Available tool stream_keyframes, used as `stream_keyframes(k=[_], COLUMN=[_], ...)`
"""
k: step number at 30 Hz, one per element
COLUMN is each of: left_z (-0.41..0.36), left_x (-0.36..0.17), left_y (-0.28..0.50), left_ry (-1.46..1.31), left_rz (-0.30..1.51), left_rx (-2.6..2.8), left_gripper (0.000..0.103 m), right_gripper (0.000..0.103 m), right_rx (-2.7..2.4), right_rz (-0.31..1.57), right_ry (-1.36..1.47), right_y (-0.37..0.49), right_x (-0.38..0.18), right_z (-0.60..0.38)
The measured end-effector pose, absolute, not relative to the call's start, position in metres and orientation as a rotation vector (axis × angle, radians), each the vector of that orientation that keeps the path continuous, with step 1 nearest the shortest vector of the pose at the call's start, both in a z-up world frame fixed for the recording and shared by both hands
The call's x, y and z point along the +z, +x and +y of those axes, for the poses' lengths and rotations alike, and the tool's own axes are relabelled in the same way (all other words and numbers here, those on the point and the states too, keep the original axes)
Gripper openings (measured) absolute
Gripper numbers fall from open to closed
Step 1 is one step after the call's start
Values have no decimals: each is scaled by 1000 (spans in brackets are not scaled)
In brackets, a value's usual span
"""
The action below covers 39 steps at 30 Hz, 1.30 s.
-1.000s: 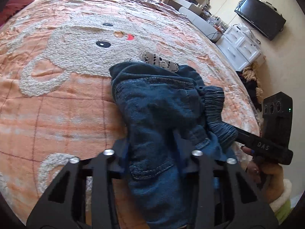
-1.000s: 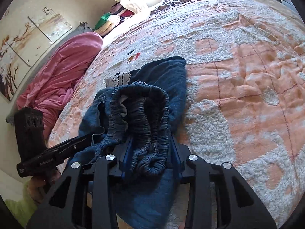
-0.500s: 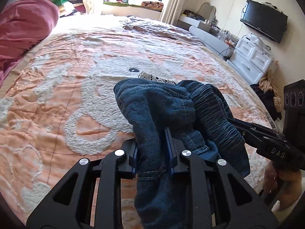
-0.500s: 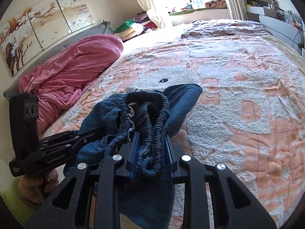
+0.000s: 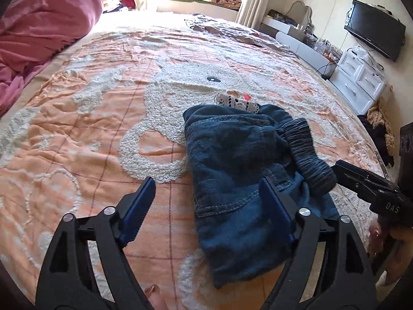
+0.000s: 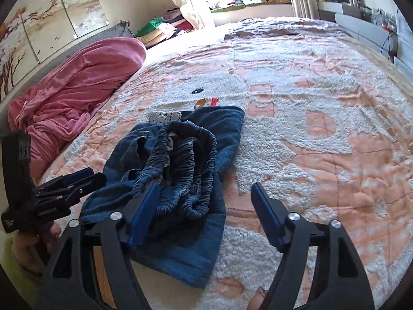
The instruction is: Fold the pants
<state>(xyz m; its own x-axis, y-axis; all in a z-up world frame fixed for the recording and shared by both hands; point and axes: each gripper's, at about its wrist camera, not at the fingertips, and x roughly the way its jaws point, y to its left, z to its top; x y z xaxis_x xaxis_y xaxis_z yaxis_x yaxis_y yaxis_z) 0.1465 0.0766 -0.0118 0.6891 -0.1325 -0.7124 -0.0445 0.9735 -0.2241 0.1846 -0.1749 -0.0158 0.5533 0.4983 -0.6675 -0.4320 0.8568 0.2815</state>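
Both claws have just let go: my left claw [image 5: 206,201] and right claw [image 6: 206,209] now stand wide apart, holding nothing. Beyond them the dark blue denim pants [image 5: 240,170] lie bunched on the peach quilted bed [image 5: 90,129], elastic waistband [image 6: 185,152] uppermost. I judge this fold placed but untidy.

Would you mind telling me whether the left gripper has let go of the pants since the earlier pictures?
Yes. The left gripper has opened and drawn back; the pants now lie loose on the bedspread, beside its white bear pattern.
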Motion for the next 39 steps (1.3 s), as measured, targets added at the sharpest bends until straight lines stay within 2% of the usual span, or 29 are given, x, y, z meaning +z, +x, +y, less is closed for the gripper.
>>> stream_keyframes(k=[1, 4, 7, 19, 29, 39], left_z=[76, 71, 66, 49, 37, 33], left_x=[-6, 8, 15, -4, -25, -24], left_y=[140, 122, 103, 49, 40, 41], left_ry=[-229, -219, -192, -199, -194, -182], left_rz=[801, 782, 767, 801, 846, 838], left_rx=[-50, -48, -42, -25, -7, -2], left_gripper=[80, 89, 93, 93, 93, 93], right_gripper=[75, 84, 93, 98, 98, 98], right_rx=[551, 547, 553, 492, 462, 444], right_rz=[797, 747, 721, 622, 680, 690], right_ry=[79, 63, 55, -62, -42, -20], right_y=[176, 151, 127, 62, 62, 64], right_x=[-11, 1, 9, 14, -14, -17], right_z=[-178, -187, -191, -195, -199, -204])
